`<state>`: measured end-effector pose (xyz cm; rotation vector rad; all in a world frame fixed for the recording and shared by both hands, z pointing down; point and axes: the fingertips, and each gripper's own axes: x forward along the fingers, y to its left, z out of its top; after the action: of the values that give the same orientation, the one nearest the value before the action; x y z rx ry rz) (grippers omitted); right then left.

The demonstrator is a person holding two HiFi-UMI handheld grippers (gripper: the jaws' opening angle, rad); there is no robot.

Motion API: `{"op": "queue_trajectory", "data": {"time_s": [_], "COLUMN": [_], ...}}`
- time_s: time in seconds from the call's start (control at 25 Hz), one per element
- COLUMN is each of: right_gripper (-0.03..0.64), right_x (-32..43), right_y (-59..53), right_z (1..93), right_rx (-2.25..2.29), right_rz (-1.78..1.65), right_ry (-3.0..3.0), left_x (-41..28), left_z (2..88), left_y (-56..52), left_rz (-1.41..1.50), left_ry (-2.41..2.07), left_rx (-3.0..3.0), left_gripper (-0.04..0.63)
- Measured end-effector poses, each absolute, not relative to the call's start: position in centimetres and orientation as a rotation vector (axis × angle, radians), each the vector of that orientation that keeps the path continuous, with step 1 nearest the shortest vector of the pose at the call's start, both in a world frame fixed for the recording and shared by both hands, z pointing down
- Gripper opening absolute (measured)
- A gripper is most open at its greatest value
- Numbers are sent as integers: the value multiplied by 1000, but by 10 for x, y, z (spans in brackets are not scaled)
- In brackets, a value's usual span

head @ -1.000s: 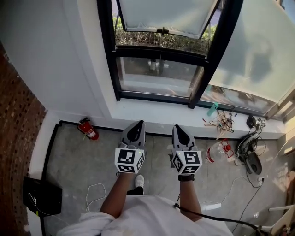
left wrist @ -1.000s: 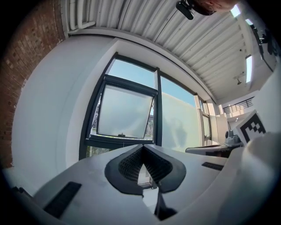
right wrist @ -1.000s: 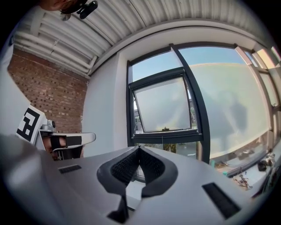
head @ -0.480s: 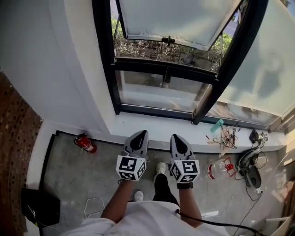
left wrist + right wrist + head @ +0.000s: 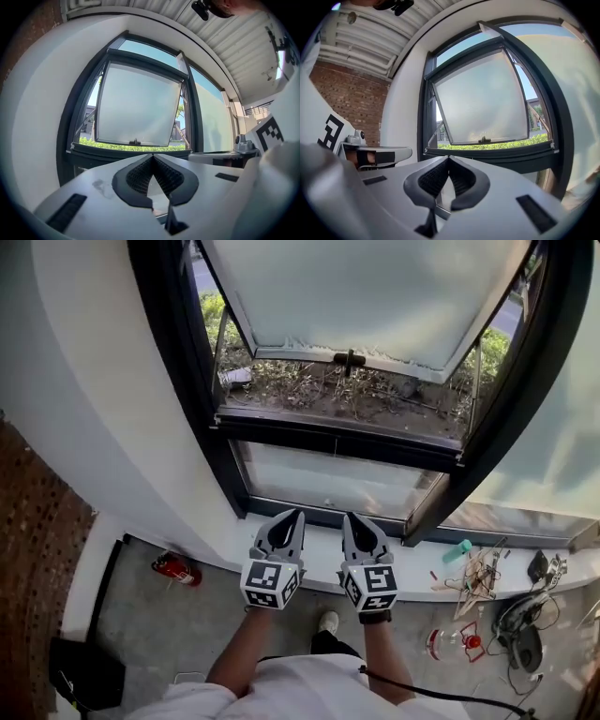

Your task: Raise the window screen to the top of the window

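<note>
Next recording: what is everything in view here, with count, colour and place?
window frame: one, black, in the white wall ahead
hinged sash: one, frosted pane, tilted outward
sill: one, white, below the window
fire extinguisher: one, red, floor at left
box: one, black, floor at lower left
container: one, teal, sill at right
wire tangle: one, mixed colours, sill at right
plastic bottle: one, clear with red top, floor at right
brick wall: one, red-brown, far left
shoe: one, white, floor below the claws
left claw: one, grey, shut, empty
right claw: one, grey, shut, empty
</note>
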<state>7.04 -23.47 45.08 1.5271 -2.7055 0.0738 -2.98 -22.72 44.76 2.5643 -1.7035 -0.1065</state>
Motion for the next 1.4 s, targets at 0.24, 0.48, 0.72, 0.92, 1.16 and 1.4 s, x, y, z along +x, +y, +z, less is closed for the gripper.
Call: {"op": "queue_trajectory", "data": {"time_s": [0.24,0.48,0.72,0.92,1.16,1.4], "right_gripper": [0,0,0,0,1,107], "right_x": [75,67,65,53,45,47], "right_y": [-310,-358,-403,-425,-443,-454], "right_z": [484,504,508,517,548,602], "right_rx": [1443,1431,1494,1509,1483,1441], "right_rz": [182,259,273,265,290,343], "right_ry": [-2721,-2705,-2651,-2605,-2536,-2438], "left_x": [-19,-43,-41,-34,-27,-26], "left_z": [462,474,483,502,536,549], "left_y": [-296,-352,-416,-460,-491,-507], "left_rz": [5,123,673,1246,1836,1998], "left_ry": [-1742,-1762,-1711,-1573,-1328,-1258], "left_rx": [2547,2557,2809,3020,3107,3092], "left_gripper": [0,0,0,34,97,137]}}
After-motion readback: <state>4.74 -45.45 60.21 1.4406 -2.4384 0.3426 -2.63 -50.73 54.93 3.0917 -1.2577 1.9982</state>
